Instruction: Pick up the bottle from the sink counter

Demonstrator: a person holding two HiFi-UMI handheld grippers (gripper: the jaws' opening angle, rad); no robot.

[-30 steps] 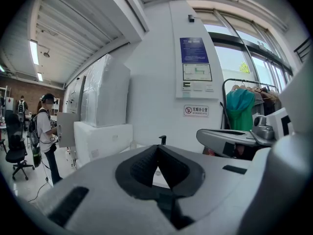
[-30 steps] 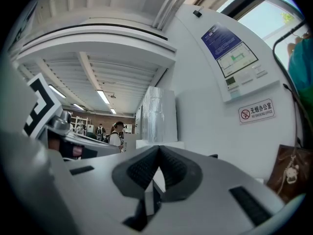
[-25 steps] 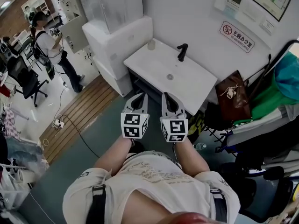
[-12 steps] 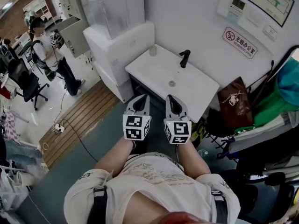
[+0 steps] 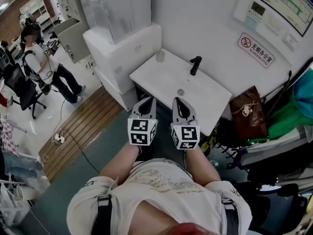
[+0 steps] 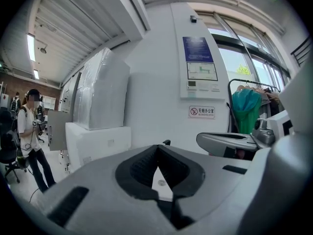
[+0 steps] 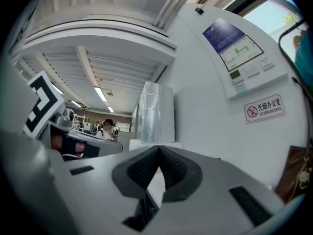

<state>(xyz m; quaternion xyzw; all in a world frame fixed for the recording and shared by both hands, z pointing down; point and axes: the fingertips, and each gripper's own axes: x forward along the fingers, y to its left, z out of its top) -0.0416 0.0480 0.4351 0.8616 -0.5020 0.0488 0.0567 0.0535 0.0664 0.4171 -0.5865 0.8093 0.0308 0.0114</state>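
L gripper (image 5: pixel 147 101) and R gripper (image 5: pixel 178 102) hover side by side at the sink counter's (image 5: pixel 205 99) front edge, both w/ jaws pinched together, nothing in them. Bottle (image 5: pixel 160 57) stands at the counter's back-left corner, well apart from both. Black faucet (image 5: pixel 195 65) is at the back edge.

A white wall (image 5: pixel 195 23) runs along the far side, carrying a no-smoking sign (image 5: pixel 256 49) and a chart panel (image 5: pixel 286 4) at the right. A white sink counter (image 5: pixel 161 77) stands against it, with a white cabinet (image 5: pixel 122 48) just to its left. Grey-green floor (image 5: pixel 73 180) lies near, a wooden strip (image 5: pixel 80 126) to its left, then pale floor with a black office chair (image 5: pixel 22 89). Strip lights (image 7: pixel 102 94) line the ceiling, and windows (image 6: pixel 244 58) glow at the right.
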